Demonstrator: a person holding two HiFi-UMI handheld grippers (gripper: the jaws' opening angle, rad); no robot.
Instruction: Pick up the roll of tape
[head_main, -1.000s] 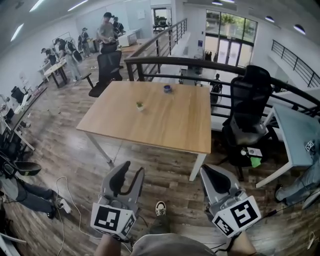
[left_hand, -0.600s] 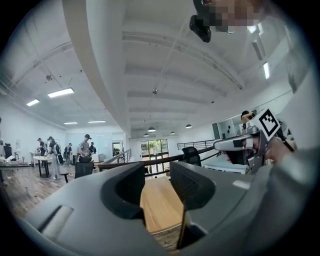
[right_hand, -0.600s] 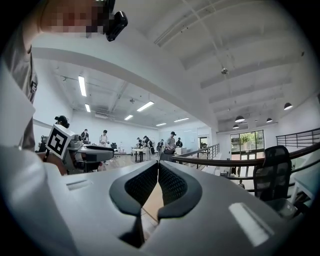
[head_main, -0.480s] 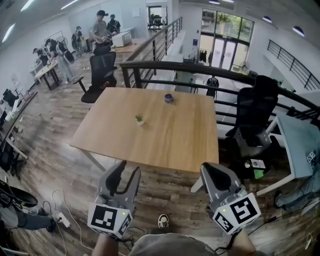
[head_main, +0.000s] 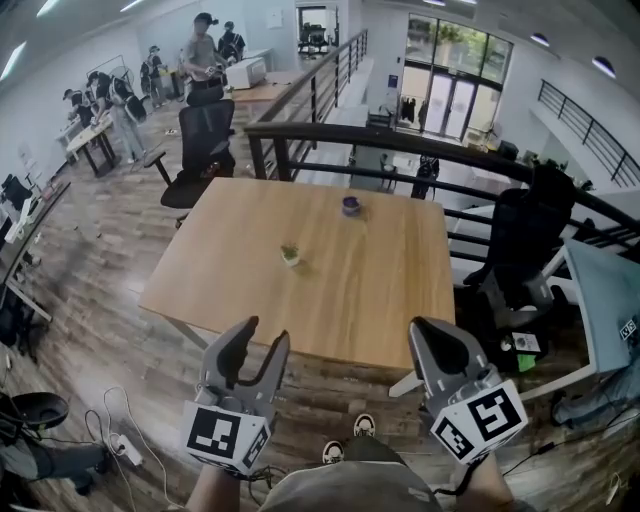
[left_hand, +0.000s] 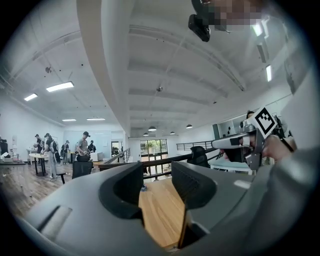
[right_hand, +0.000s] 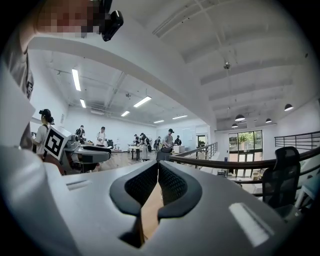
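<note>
Left hand-held gripper (head_main: 263, 336): jaws were opening, wide, nothing between them; right hand-held gripper (head_main: 424, 331): jaws stood together, empty. Roll of tape (head_main: 351, 206) lay on the desk (head_main: 390, 300), well ahead of both.

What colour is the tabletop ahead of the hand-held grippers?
The tabletop is light natural wood with visible grain. The head view shows it best.

A small green object (head_main: 290, 254) sits near the wooden table's (head_main: 340, 310) middle; a dark railing (head_main: 400, 143) curves behind the table, and a black chair (head_main: 528, 245) stands off its right side.
</note>
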